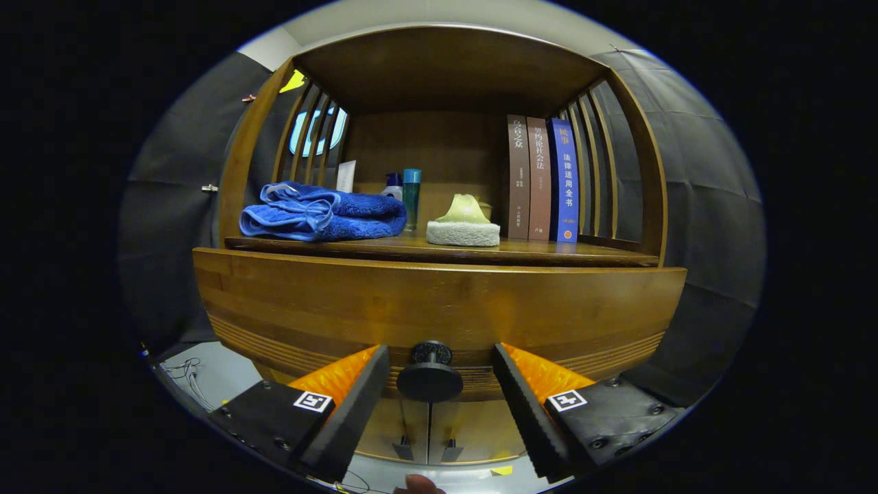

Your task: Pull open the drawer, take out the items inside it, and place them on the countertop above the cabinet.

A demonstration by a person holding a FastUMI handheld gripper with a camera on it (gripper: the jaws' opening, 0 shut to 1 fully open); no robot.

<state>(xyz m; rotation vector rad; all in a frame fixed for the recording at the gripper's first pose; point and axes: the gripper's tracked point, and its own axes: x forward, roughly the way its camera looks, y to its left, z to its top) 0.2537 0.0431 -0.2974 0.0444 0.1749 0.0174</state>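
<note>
Two fingers (357, 405) of your tongs (435, 394) are spread wide, one on either side of the drawer knob (430, 374), neither touching it. Knob is a dark round pull on a short stem and sits right between the fingers. Nothing pinched.

Drawer (439, 309) is the wide wooden front carrying the knob; it runs well past the knob on both sides. You can't see inside it, so the contents can't be told. Below the knob, two lower cabinet doors (429, 432) meet at a centre seam, each with a small dark handle. Some loose cables (185, 374) lie on the floor left of the cabinet, below the knob's level.

Above the knob, the desk (549, 252) forms the top of the cabinet, inside a wooden hutch with slatted sides. On it, up and left of the knob: a folded blue towel (322, 213). Behind the towel, a white tube (346, 176), a small bottle with a blue cap (392, 185) and a taller teal bottle (411, 195), those two just beside each other. Almost straight above the knob, slightly right: a pale green piece on a white sponge-like block (463, 223). Further right of the knob's line: three upright books (542, 178), two brown and one blue, touching one another and standing near the right slats.
</note>
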